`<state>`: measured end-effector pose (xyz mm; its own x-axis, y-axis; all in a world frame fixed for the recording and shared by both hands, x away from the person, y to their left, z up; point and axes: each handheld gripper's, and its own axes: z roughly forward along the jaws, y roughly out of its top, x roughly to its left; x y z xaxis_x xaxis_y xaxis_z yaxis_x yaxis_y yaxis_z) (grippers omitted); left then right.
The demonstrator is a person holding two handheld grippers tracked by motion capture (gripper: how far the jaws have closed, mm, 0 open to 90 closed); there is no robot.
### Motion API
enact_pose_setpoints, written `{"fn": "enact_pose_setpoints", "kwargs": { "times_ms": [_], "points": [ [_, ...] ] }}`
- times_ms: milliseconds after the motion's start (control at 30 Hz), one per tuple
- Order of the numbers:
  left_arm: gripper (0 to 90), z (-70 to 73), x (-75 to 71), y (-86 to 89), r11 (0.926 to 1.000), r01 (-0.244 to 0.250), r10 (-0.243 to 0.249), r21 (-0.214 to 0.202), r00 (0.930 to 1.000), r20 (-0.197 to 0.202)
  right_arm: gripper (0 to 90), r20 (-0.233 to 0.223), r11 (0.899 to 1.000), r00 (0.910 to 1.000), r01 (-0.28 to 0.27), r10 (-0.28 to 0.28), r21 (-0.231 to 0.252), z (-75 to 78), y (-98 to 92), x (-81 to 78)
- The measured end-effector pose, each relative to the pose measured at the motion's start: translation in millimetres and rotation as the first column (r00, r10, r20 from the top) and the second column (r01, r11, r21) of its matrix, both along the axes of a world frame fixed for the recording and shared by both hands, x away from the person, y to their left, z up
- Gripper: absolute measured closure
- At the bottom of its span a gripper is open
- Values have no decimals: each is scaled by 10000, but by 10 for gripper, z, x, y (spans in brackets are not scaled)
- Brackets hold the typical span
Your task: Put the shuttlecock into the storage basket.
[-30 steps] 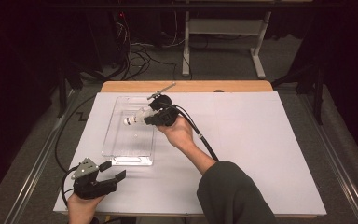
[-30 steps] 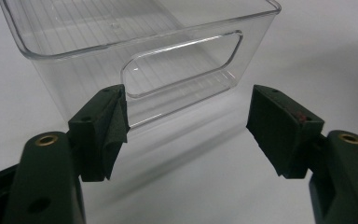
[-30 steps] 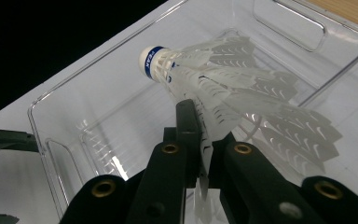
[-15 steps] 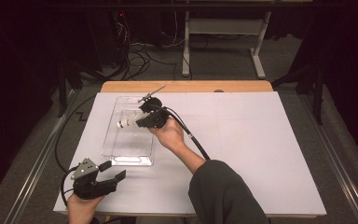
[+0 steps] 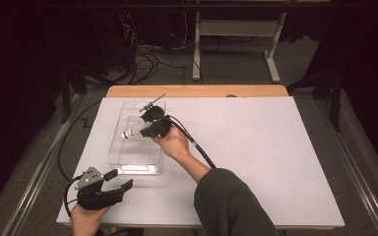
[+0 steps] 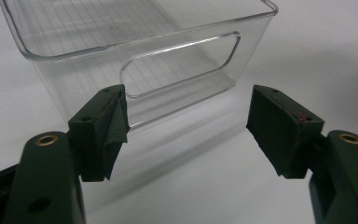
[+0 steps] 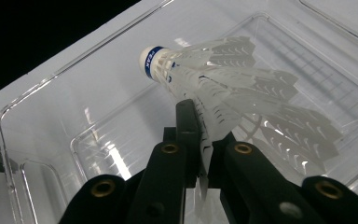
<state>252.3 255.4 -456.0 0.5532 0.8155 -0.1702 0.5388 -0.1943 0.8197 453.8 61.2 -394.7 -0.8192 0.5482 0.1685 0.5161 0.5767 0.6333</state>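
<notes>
A white feather shuttlecock (image 7: 223, 88) with a blue band on its cork hangs over the clear plastic bin (image 7: 51, 116). My right gripper (image 7: 204, 135) is shut on its feather skirt, cork pointing away. From above, the shuttlecock (image 5: 131, 132) and right gripper (image 5: 150, 129) are over the middle of the clear bin (image 5: 138, 167). My left gripper (image 5: 118, 184) rests near the table's front left corner, open, nothing between its jaws. In the left gripper view the left gripper (image 6: 186, 135) faces the bin's near end wall (image 6: 177, 65) with its handle cut-out.
A white sheet (image 5: 275, 157) covers the table, wooden edge (image 5: 197, 90) at the back. A small dark tool (image 5: 152, 102) lies at the bin's far end. Black cables (image 5: 197, 147) trail from both grippers. Beyond the table is a dark floor with a desk frame (image 5: 236, 29).
The right gripper carried the shuttlecock leftward and slightly nearer, further over the bin. The left gripper stayed put.
</notes>
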Motion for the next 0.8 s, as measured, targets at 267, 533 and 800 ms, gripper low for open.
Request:
{"fn": "enact_pose_setpoints", "kwargs": {
  "times_ms": [267,533,800],
  "points": [
    [300,1,0,6,10000,6,-6,-1,10000,5,891,-79,9996,9999,-96,93,-280,-49,84,-5],
    [300,4,-4,6,10000,18,-18,-7,10000,18,888,-169,9981,9996,-245,236,-572,-72,154,-15],
    [300,6,-10,4,10000,18,-18,-13,10000,42,872,-430,9967,9986,-349,318,-735,-103,181,-17]
  ]
}}
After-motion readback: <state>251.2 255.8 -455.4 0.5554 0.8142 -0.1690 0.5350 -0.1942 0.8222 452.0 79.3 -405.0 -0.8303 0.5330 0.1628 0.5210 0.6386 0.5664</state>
